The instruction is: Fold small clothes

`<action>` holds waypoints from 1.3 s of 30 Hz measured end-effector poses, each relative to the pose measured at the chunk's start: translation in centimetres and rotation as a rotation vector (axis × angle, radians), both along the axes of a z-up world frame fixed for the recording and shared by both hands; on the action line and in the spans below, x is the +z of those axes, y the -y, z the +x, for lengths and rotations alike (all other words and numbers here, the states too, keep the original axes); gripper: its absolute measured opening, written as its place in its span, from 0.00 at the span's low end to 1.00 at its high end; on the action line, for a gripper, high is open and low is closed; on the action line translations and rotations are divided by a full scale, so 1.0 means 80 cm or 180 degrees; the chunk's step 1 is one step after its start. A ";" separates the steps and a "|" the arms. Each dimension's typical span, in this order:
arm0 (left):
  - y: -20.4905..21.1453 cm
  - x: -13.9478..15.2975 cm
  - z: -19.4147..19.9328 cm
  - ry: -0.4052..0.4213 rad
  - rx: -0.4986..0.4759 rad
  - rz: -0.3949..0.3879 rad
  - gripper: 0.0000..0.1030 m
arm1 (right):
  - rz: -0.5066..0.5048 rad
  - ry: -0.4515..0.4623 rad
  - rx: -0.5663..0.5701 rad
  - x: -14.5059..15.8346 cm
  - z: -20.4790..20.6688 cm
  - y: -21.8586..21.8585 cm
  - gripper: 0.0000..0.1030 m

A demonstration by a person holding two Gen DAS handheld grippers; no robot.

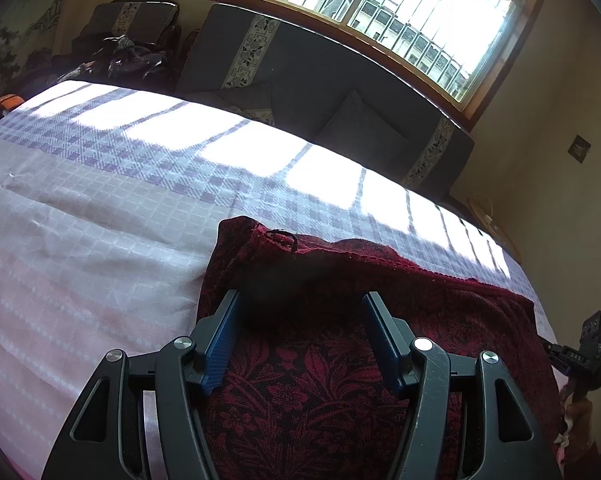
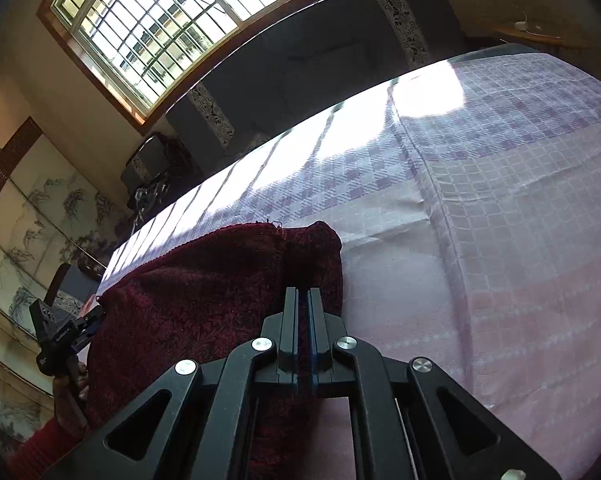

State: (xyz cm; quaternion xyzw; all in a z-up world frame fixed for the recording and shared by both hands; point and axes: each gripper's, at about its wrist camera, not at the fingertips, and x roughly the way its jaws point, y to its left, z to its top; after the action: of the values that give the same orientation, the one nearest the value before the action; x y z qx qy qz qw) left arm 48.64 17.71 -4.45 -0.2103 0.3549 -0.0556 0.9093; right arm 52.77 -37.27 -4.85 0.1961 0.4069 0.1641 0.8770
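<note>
A dark red patterned knit garment [image 1: 340,360] lies on the checked purple-and-white bedsheet [image 1: 100,220]. My left gripper [image 1: 300,304] is open, its blue-padded fingers [image 1: 220,340] spread over the garment's near part, holding nothing. In the right wrist view the same garment [image 2: 204,292] lies left of centre. My right gripper [image 2: 303,300] is shut, its fingers pressed together over the garment's right edge; whether cloth is pinched between them I cannot tell. The other gripper shows at the far edge of each view [image 1: 588,344] [image 2: 56,340].
A dark padded headboard [image 1: 320,80] with cushions runs along the bed's far side under a barred window [image 1: 380,4]. A chair with piled clothes [image 1: 128,52] stands at the far left. Sunlit patches fall across the sheet. Painted wall panels [image 2: 40,220] stand beside the bed.
</note>
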 end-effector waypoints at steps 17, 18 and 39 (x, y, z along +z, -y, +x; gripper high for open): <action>-0.002 -0.001 0.000 0.0007 0.0004 -0.0042 0.60 | -0.0038 -0.0110 -0.0003 -0.012 0.039 -0.018 0.04; -0.002 -0.001 0.000 0.0007 0.0004 -0.0043 0.60 | -0.0015 -0.0098 0.0009 -0.012 0.043 -0.020 0.04; -0.002 -0.001 0.000 0.0010 0.0023 -0.0051 0.62 | 0.1065 -0.0218 0.0271 -0.016 0.022 0.009 0.27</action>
State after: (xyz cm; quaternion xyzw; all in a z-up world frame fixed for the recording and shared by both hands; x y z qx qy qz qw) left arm 48.64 17.86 -4.53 -0.2188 0.3522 -0.0554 0.9083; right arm 54.52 -38.01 -6.09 0.3273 0.4114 0.2598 0.8100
